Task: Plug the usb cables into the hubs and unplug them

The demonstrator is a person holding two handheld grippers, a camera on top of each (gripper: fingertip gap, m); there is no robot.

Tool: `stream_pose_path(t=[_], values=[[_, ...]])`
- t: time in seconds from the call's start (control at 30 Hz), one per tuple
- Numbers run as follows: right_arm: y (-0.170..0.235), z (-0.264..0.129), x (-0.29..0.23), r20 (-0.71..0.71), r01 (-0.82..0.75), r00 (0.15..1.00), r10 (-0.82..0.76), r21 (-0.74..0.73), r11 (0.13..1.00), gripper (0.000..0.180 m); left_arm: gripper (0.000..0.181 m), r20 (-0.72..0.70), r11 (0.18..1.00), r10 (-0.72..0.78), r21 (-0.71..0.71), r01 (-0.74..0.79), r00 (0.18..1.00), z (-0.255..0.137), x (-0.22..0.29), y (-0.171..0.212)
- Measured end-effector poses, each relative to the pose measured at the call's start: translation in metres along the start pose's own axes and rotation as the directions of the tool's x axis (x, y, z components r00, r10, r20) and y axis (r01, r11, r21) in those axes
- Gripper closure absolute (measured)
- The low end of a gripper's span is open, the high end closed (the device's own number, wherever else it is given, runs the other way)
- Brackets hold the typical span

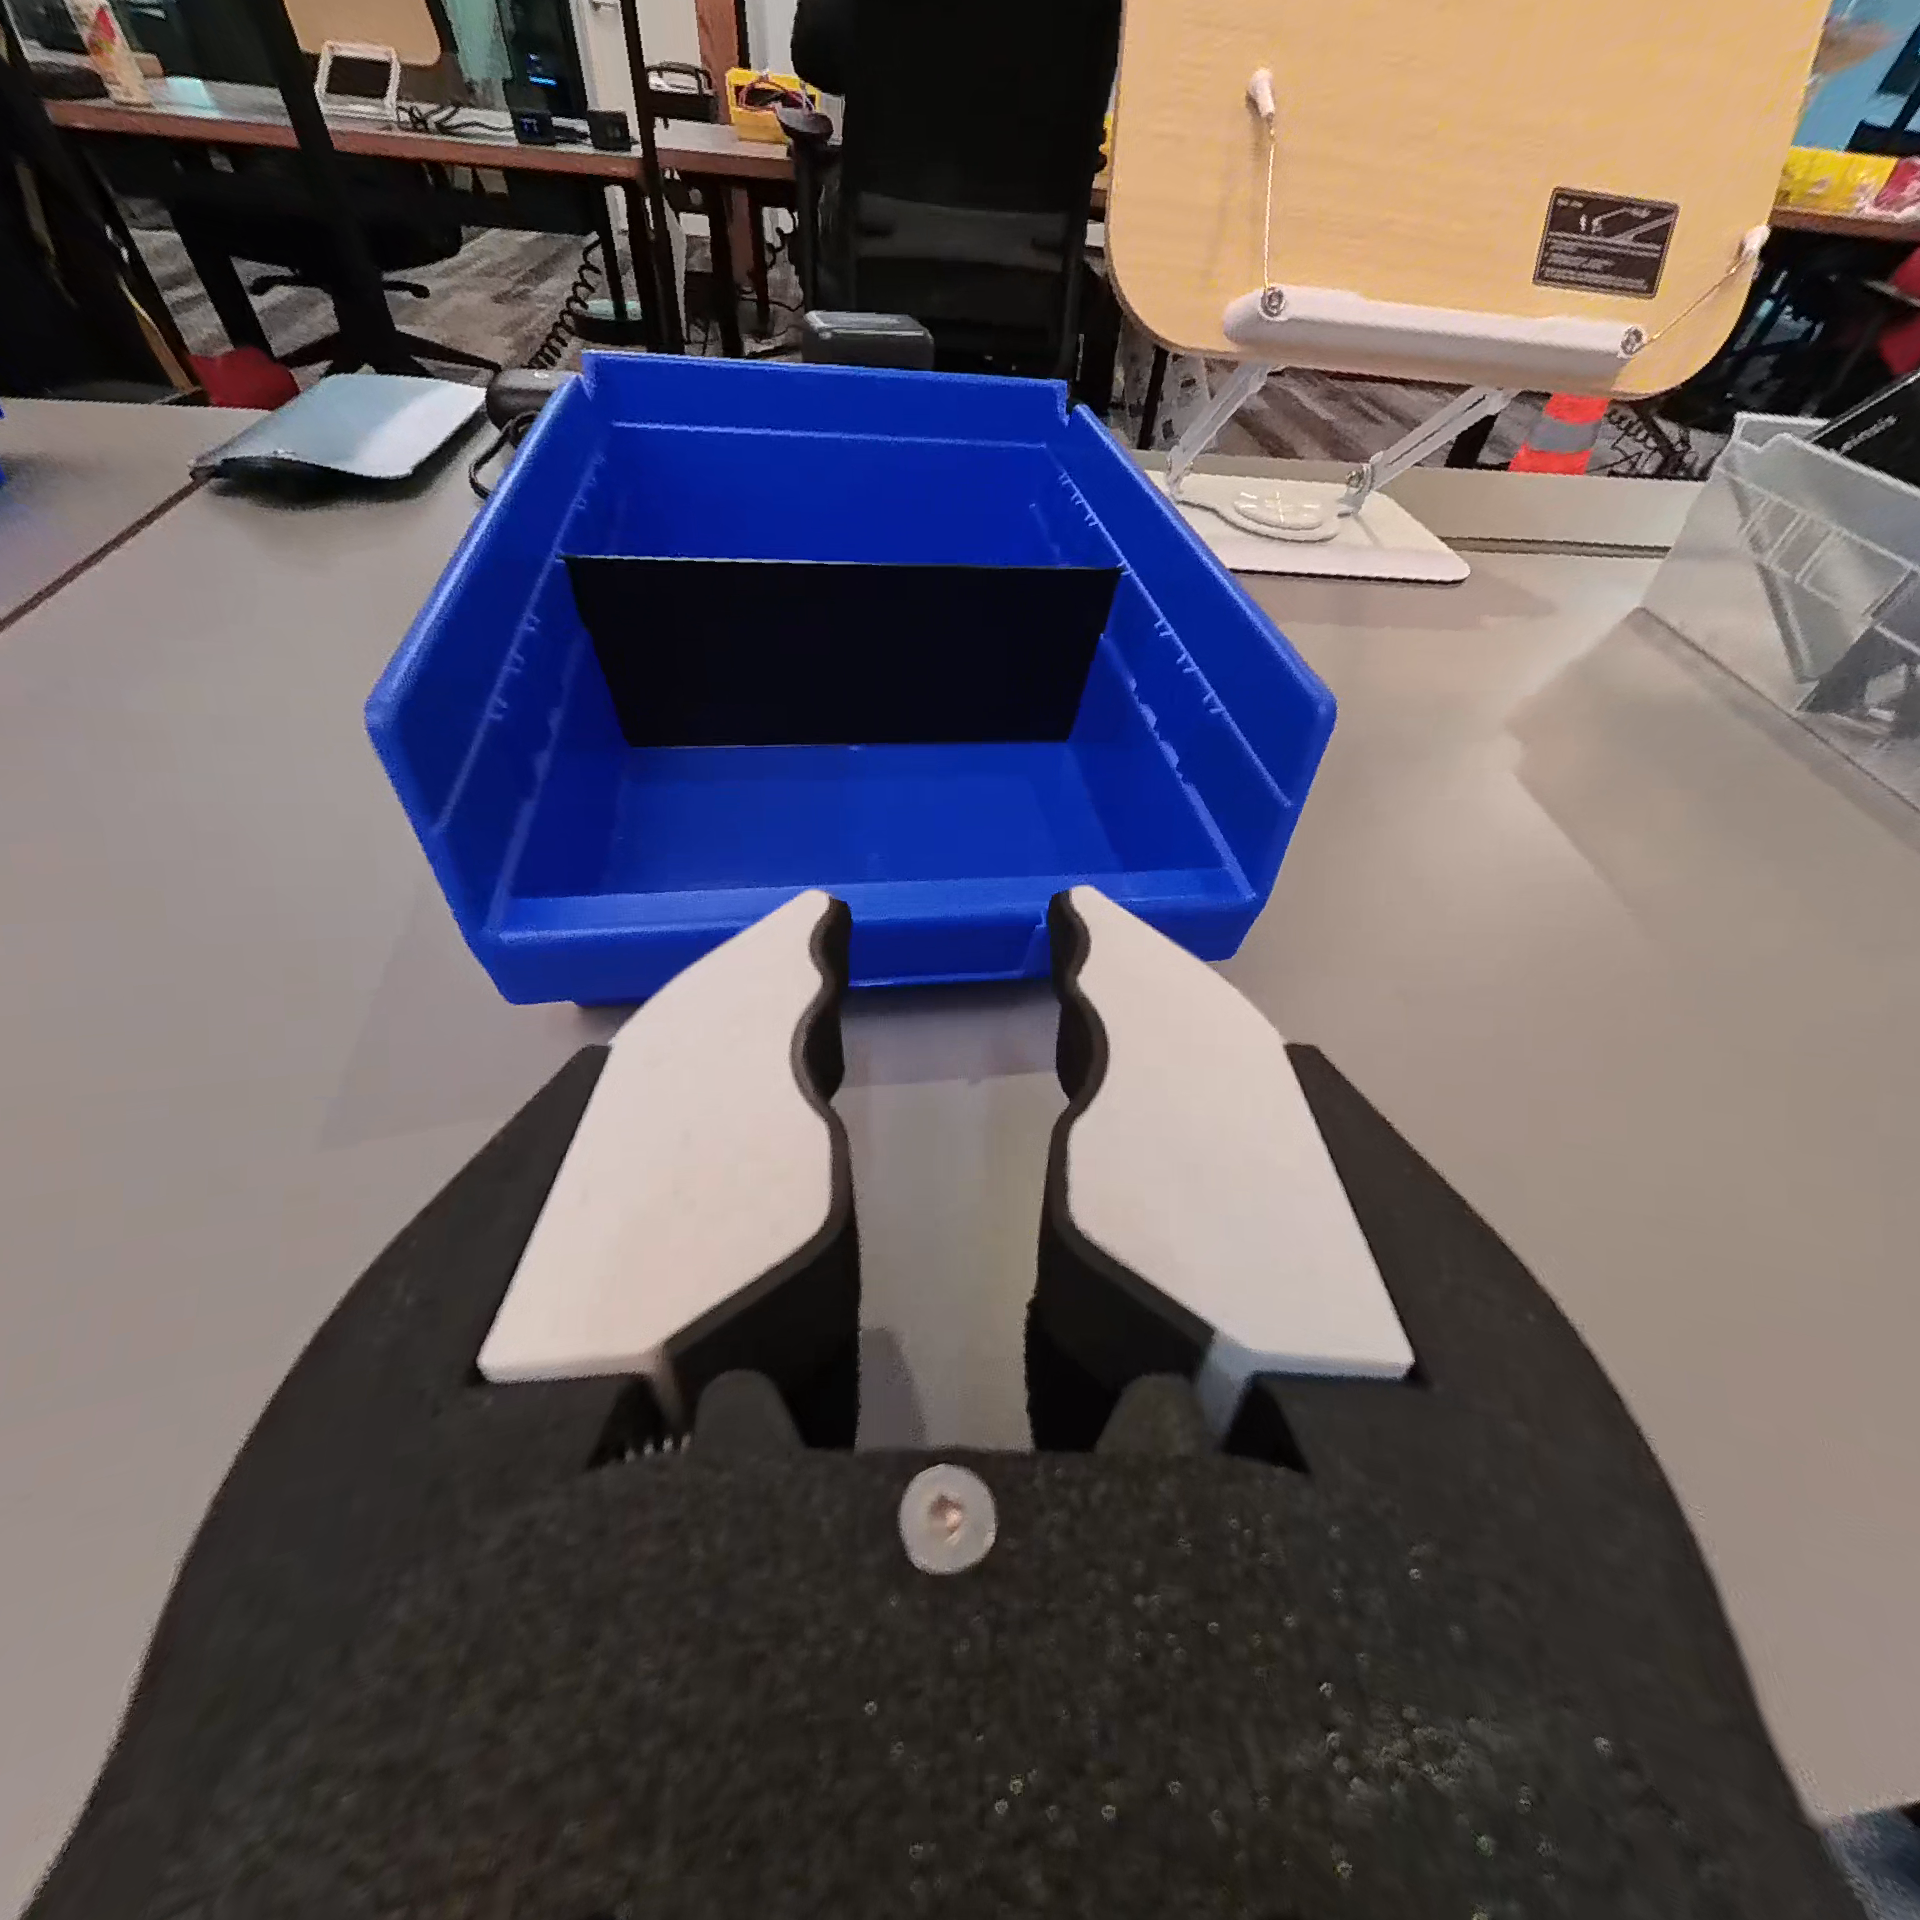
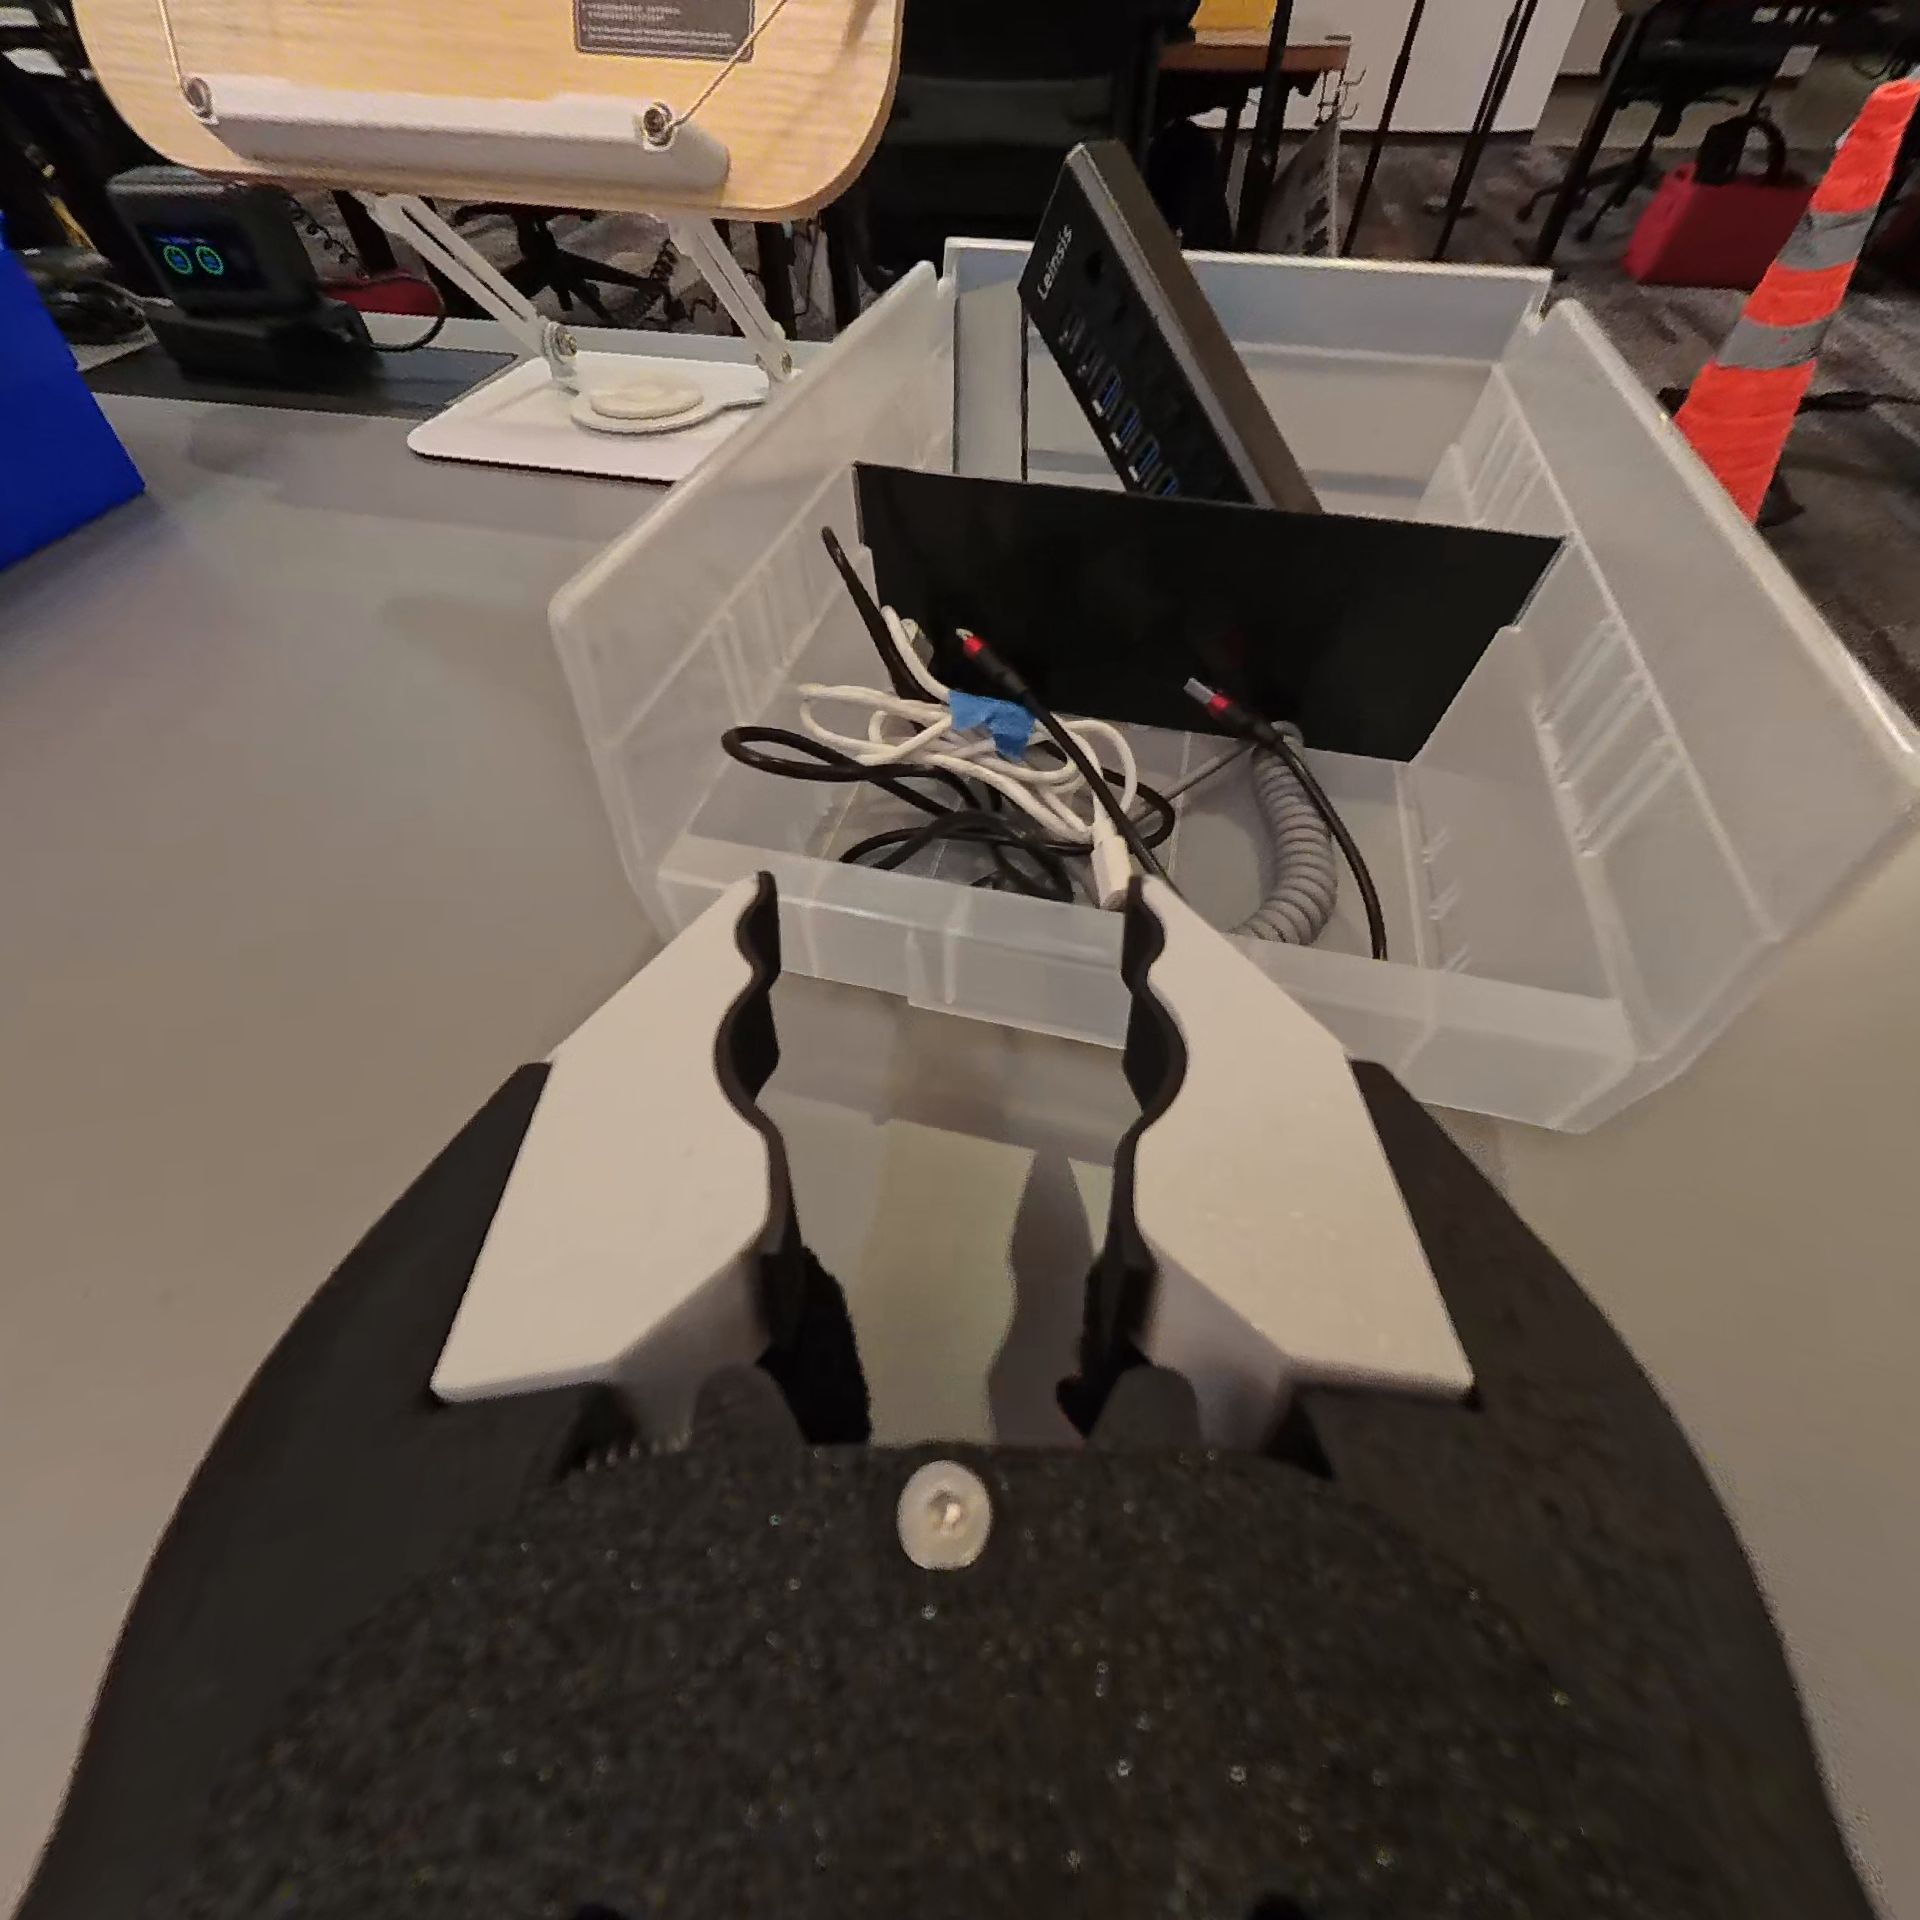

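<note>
Left tongs (image 1: 948, 940) stand apart with nothing between them, held above the grey counter (image 1: 208, 935) just short of the front lip of a blue bin (image 1: 873, 831). A black divider (image 1: 842, 649) crosses that bin from wall to wall; the near compartment shows bare floor, and the far one is mostly hidden behind the divider. Right tongs (image 2: 951, 925) are likewise apart and hold nothing, their tips at the front wall of a clear bin (image 2: 1662, 831) on the same counter. A black divider (image 2: 1195, 613) splits this bin too. In the near compartment lie the usb cables (image 2: 997, 769): a white one bundled with blue tape (image 2: 987, 719), several black ones, two with red-collared plugs resting against the divider, and a grey coiled lead (image 2: 1283, 842). Behind the divider a black hub (image 2: 1132, 353) with blue ports leans tilted against the bin's back wall; no cable can be seen plugged into it. A wooden tilted stand (image 2: 488, 104) on a white base stands beyond both bins, and an orange cone (image 2: 1787, 281) is on the floor at far right.
</note>
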State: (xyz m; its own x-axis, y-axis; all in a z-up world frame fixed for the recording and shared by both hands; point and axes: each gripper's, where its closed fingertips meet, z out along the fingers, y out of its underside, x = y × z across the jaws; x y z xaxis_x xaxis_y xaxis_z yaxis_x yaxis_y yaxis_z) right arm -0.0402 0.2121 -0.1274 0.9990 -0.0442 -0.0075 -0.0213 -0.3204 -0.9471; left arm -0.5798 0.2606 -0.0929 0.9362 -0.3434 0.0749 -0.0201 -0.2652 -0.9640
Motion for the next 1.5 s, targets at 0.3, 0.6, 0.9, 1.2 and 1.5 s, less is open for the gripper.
stream_pose_path(t=[0.3, 0.6, 0.9, 1.2, 1.5], values=[[-0.015, -0.005, -0.014, 0.045, 0.034, 0.998, -0.037, 0.053, 0.998, 0.112, 0.140, -0.027, 1.000, 0.004, 0.013, -0.003, 1.000, 0.004, 0.006, 0.000], [-0.027, 0.043, -0.082, 0.104, 0.094, 0.990, -0.096, 0.021, 0.995, 0.105, 0.121, -0.124, 0.983, 0.141, 0.133, -0.125, 0.982, 0.008, 0.066, -0.022], [-0.026, 0.038, -0.130, 0.340, 0.087, 0.938, -0.066, -0.045, 0.995, 0.104, 0.112, -0.282, 0.959, 0.274, 0.147, -0.241, 0.920, 0.012, 0.180, -0.001], [-0.065, -0.059, -0.105, 0.177, 0.101, 0.974, -0.144, 0.233, 0.967, 0.116, 0.106, -0.583, 0.988, 0.139, 0.023, -0.156, 0.800, 0.053, 0.335, 0.014], [-0.007, -0.065, 0.016, -0.210, -0.099, 0.972, 0.108, 0.056, 0.994, 0.129, 0.134, -0.431, 0.978, 0.163, -0.046, -0.201, 0.888, 0.102, 0.364, 0.026]])
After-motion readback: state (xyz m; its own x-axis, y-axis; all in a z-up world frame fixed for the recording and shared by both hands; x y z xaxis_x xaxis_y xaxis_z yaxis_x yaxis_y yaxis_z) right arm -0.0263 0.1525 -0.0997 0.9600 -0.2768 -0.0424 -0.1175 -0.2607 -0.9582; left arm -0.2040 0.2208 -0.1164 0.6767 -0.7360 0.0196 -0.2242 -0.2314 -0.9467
